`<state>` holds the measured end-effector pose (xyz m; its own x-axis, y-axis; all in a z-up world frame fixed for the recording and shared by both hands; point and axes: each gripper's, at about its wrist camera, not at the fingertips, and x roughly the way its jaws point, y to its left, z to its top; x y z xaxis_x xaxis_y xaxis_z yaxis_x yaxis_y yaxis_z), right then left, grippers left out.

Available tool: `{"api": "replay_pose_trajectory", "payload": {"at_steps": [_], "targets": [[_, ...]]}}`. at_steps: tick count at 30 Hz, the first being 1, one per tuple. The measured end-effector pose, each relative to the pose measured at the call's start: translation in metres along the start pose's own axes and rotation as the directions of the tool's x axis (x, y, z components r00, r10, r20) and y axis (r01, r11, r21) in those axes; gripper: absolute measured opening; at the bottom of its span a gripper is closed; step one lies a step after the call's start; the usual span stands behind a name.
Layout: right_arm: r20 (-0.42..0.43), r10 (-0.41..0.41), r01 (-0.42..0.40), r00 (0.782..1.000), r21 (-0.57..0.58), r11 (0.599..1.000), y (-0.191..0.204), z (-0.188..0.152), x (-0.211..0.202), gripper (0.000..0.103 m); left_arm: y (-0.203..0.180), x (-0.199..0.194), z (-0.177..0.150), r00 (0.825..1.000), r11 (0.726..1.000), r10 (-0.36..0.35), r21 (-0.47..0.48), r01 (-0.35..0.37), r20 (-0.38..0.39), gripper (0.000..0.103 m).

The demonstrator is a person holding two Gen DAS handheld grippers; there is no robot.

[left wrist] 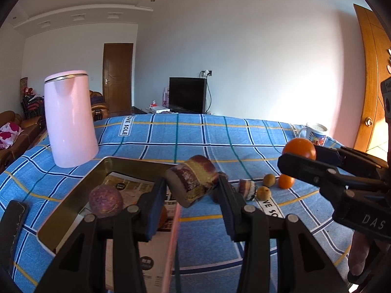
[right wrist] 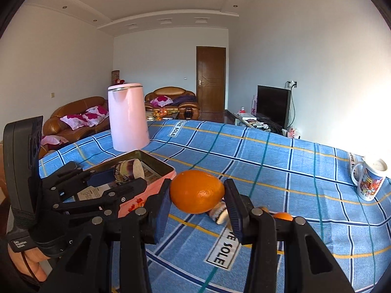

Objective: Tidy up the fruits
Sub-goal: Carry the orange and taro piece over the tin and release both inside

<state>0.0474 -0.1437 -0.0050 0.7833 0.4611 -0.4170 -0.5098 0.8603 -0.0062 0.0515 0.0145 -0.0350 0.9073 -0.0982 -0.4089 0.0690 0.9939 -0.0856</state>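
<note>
The right gripper [right wrist: 197, 195] clamps an orange [right wrist: 197, 191] above the blue checked cloth [right wrist: 281, 195]; left of it, the left gripper [right wrist: 127, 178] holds a purple chunk [right wrist: 128, 171] over the tin [right wrist: 156, 168].

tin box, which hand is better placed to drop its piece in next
Left, probably. The left gripper holds the purple cut piece right at the tin box rim, while the right gripper with the orange sits further out over the cloth.

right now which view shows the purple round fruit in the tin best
The left wrist view: the purple round fruit lies unobstructed inside the tin. In the right wrist view the left gripper blocks the tin's interior and the fruit is hidden.
</note>
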Motion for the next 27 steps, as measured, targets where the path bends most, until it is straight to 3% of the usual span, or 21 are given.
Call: {"api": "replay_pose_trajectory", "payload": {"at_steps": [9,16,27], "targets": [[-0.074,0.128,-0.133,0.989,-0.078,0.988,0.062,0.014,0.044,0.045,0.067,-0.008,-0.004,0.994,0.988,0.105,-0.109,-0.106,-0.016,0.044],[-0.172,0.187,-0.206,0.967,-0.096,0.974,0.098,0.005,0.080,0.045,0.099,-0.005,-0.011,0.988,0.976,0.146,-0.154,-0.153,-0.055,0.044],[-0.317,0.229,-0.273,0.920,-0.102,0.957,0.128,-0.011,0.112,0.047,0.114,0.001,-0.019,0.980,0.968,0.167,-0.171,-0.184,-0.109,0.045]]}}
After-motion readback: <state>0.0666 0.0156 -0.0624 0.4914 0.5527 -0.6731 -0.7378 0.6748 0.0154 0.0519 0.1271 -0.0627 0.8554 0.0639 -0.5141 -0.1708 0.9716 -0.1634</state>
